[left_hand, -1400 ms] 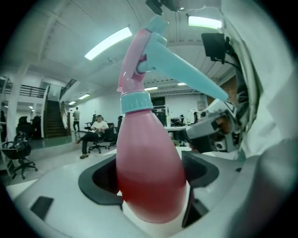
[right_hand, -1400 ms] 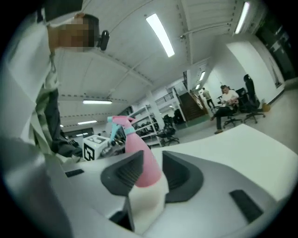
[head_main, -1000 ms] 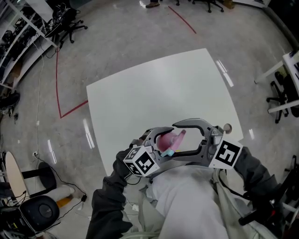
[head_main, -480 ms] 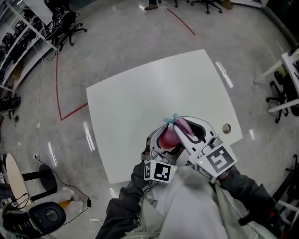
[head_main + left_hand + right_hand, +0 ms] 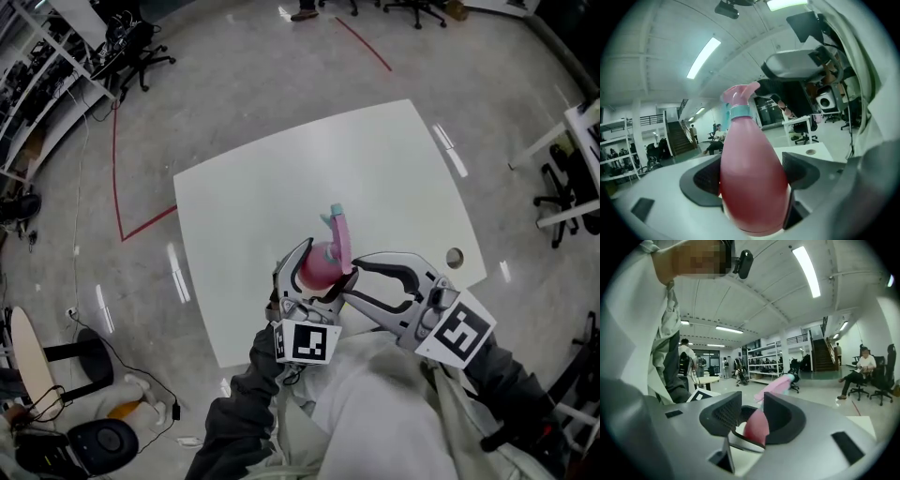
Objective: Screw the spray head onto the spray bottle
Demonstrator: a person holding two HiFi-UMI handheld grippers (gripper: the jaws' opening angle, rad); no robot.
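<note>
A pink spray bottle (image 5: 317, 267) with a teal collar and a pink spray head (image 5: 338, 228) on top is held over the near part of the white table (image 5: 281, 178). My left gripper (image 5: 309, 277) is shut on the bottle's body, and both pads press its sides (image 5: 752, 173). The head (image 5: 738, 95) sits upright on the neck. My right gripper (image 5: 349, 281) reaches in from the right. Its jaws have just been opening, and the bottle (image 5: 757, 425) shows in their gap without a firm grip. The spray head (image 5: 774, 386) rises beyond them.
A round cable hole (image 5: 456, 257) lies near the table's right edge. Red tape (image 5: 116, 178) marks the floor at left. Shelving and office chairs (image 5: 131, 47) stand at the far left, with another chair (image 5: 562, 202) at the right. A person's torso fills the bottom.
The bottle has risen and tipped upright, its head now pointing away over the table. My right gripper left the spray head, drew back to the right and rolled. The left gripper shifted with the bottle.
</note>
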